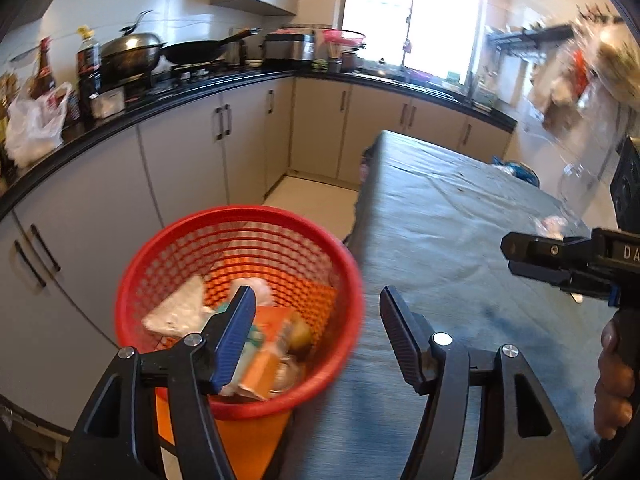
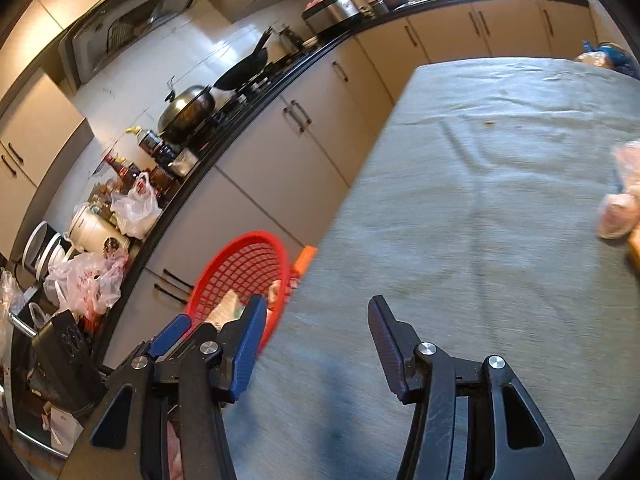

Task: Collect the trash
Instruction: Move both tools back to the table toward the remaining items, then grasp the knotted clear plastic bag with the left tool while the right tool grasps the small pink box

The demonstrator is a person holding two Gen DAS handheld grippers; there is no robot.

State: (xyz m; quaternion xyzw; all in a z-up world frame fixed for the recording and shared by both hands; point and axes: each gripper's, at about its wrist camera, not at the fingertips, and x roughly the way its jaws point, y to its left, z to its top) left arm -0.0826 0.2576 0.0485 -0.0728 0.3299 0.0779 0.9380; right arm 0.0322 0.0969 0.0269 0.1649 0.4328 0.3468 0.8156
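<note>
A red mesh basket (image 1: 240, 220) stands beside the table's left edge and holds several pieces of trash: white paper (image 1: 176, 312), an orange carton (image 1: 264, 356) and other scraps. My left gripper (image 1: 318, 300) is open and empty, hovering over the basket's right rim and the table edge. My right gripper (image 2: 316, 312) is open and empty over the grey cloth table (image 2: 480, 200); it shows at the right of the left wrist view (image 1: 532, 256). The basket also shows in the right wrist view (image 2: 236, 264). A crumpled pinkish wrapper (image 2: 616, 216) lies at the table's right edge.
A black kitchen counter (image 1: 192, 88) with pots, bottles and plastic bags runs along the left and back. Beige cabinets (image 1: 180, 152) stand below it. A blue bag (image 1: 516, 170) sits at the table's far end. A small crumb (image 2: 488, 123) lies on the cloth.
</note>
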